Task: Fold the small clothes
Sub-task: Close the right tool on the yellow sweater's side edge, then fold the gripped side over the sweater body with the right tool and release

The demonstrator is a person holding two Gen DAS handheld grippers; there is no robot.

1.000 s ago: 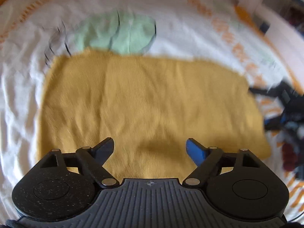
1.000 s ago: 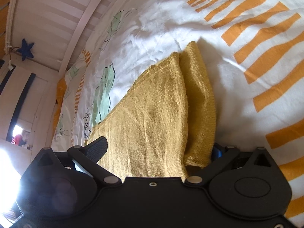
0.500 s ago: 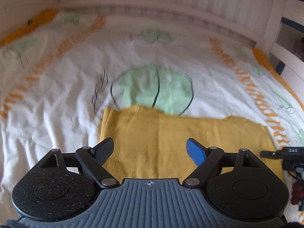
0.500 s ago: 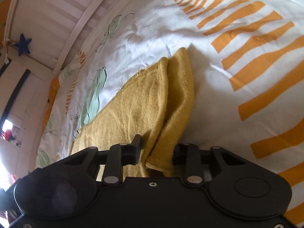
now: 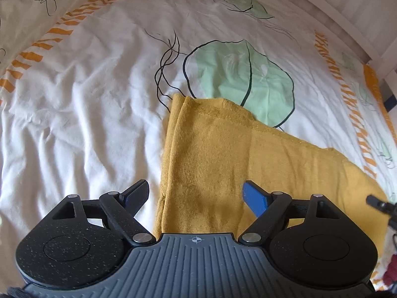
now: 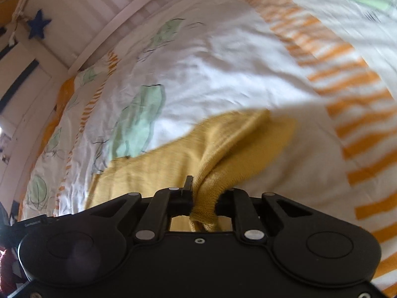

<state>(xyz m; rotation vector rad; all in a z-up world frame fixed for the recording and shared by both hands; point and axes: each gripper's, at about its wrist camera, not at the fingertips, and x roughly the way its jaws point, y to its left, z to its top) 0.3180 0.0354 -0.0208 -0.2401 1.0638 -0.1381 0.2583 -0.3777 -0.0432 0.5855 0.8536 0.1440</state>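
Observation:
A mustard-yellow knit garment [image 5: 223, 154] lies folded on the printed bed sheet [image 5: 82, 104]. My left gripper [image 5: 196, 196] is open and empty, hovering over the garment's left folded edge, one finger over the sheet and the blue-padded finger [image 5: 254, 197] over the cloth. In the right wrist view my right gripper [image 6: 204, 196] is shut on the garment's [image 6: 158, 171] right end, and a bunched fold rises from the jaws. Part of the right gripper [image 5: 382, 206] shows at the right edge of the left wrist view.
The sheet has green leaf prints [image 5: 244, 79] and orange stripes [image 6: 352, 114]. A white slatted bed rail [image 6: 82, 19] runs along the far side, with a blue star [image 6: 38, 26] hanging on it. A dark red item [image 5: 389, 270] lies at the lower right.
My right gripper closed on the garment's right end and lifted it. My left gripper stayed open and swung over to the garment's left edge.

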